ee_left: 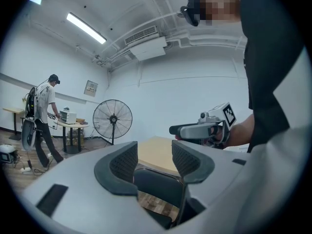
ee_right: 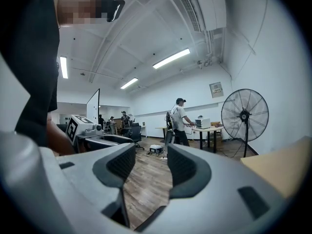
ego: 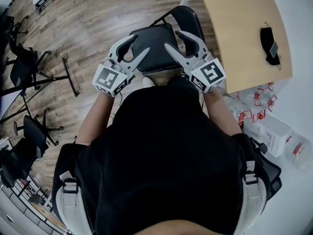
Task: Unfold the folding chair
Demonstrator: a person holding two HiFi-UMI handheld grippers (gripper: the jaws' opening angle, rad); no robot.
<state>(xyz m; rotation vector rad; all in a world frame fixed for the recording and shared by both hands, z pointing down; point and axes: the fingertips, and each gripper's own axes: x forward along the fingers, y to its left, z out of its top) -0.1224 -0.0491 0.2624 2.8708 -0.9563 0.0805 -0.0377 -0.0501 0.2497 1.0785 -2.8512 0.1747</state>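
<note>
Folding chair (ego: 157, 58) on wood floor (ego: 88, 28), just beside table (ego: 239, 28) edge, at person's feet. Left gripper (ego: 141, 43) clenched on chair's padded left edge. Right gripper (ego: 171, 38) unclenched, jaws astride right frame tube. Best practice: secure right grip first, then spread evenly. Both grippers roughly level, converging over chair.

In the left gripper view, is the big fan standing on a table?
No, the fan stands on the floor on its own pole, beside the table.
</note>
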